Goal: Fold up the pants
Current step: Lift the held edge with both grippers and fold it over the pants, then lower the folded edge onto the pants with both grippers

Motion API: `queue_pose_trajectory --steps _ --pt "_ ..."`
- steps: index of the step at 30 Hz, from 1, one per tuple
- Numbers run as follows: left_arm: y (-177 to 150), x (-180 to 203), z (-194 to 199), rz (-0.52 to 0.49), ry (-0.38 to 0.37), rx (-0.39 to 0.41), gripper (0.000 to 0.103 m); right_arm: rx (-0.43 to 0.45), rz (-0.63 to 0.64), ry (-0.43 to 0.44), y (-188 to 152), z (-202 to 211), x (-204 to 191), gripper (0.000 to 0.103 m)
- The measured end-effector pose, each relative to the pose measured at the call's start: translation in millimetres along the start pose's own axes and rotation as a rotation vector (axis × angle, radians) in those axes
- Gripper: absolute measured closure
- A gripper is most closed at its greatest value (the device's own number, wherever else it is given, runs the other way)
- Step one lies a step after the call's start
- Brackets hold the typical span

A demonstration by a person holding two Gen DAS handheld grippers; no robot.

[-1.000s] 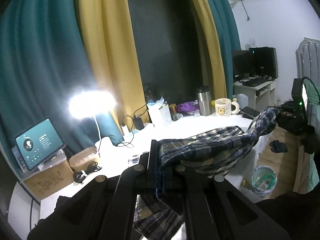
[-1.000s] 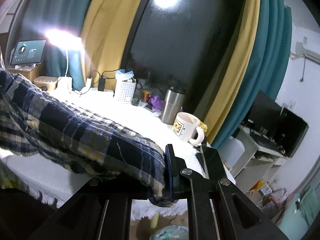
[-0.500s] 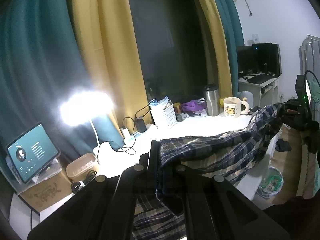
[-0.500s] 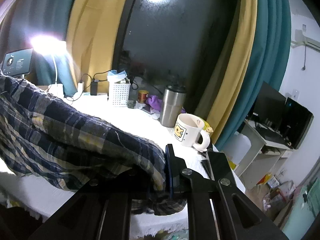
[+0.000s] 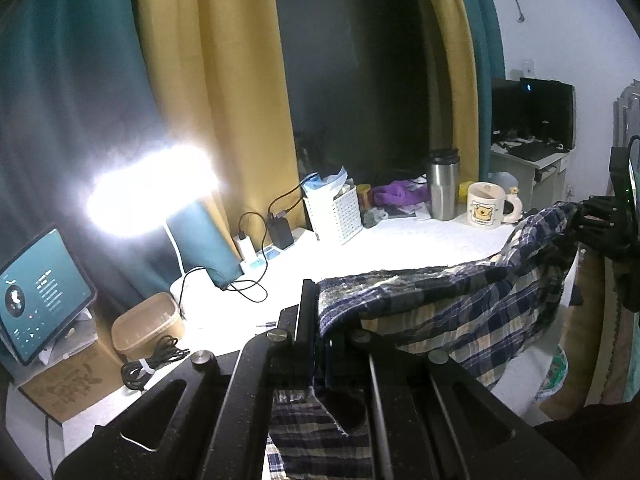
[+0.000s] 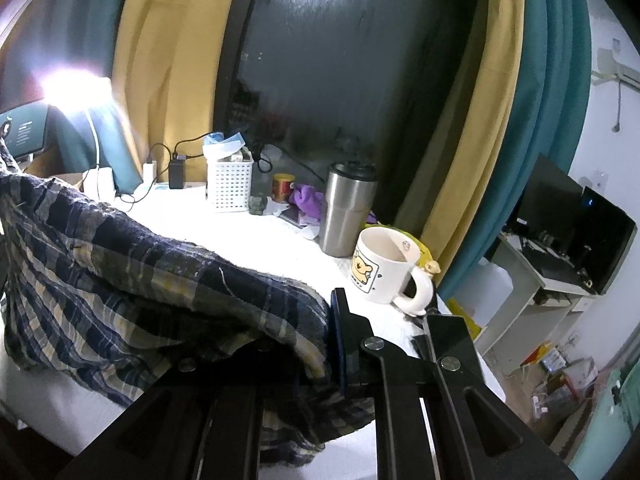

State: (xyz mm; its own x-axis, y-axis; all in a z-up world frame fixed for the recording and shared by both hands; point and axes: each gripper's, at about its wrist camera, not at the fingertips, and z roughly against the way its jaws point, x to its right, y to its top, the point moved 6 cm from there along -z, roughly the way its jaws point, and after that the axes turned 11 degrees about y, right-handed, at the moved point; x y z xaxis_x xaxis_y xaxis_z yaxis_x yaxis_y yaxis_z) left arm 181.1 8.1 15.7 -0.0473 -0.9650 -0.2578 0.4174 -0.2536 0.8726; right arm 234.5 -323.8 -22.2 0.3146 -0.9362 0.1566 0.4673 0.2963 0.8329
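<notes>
Navy, cream and yellow plaid pants hang stretched between my two grippers above the white table. My left gripper is shut on one end of the cloth, which spills over its right finger and droops below. In the left wrist view the pants run right to the other gripper, a dark shape at the edge. In the right wrist view my right gripper is shut on the pants; the fabric covers its left finger and sags leftward over the table.
Along the table's back stand a white mesh basket, a steel tumbler, a cartoon mug, chargers with cables, a glaring lamp and a tablet. A desk with monitors is at right.
Both grippers have carried the pants forward over the table toward the curtains; the mug, tumbler and basket loom larger. The cloth stays stretched between them, both grips unchanged.
</notes>
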Motion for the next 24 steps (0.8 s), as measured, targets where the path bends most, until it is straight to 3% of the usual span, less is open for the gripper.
queue_pose_trajectory --steps 12,24 --pt "-8.5 -8.4 -57.3 0.023 -0.002 -0.095 0.101 -0.042 -0.004 0.021 9.6 -43.7 4.2 0.091" --pt "-9.7 -8.9 -99.4 -0.004 -0.007 -0.14 0.101 -0.092 -0.011 0.026 11.7 -77.4 7.0 0.091"
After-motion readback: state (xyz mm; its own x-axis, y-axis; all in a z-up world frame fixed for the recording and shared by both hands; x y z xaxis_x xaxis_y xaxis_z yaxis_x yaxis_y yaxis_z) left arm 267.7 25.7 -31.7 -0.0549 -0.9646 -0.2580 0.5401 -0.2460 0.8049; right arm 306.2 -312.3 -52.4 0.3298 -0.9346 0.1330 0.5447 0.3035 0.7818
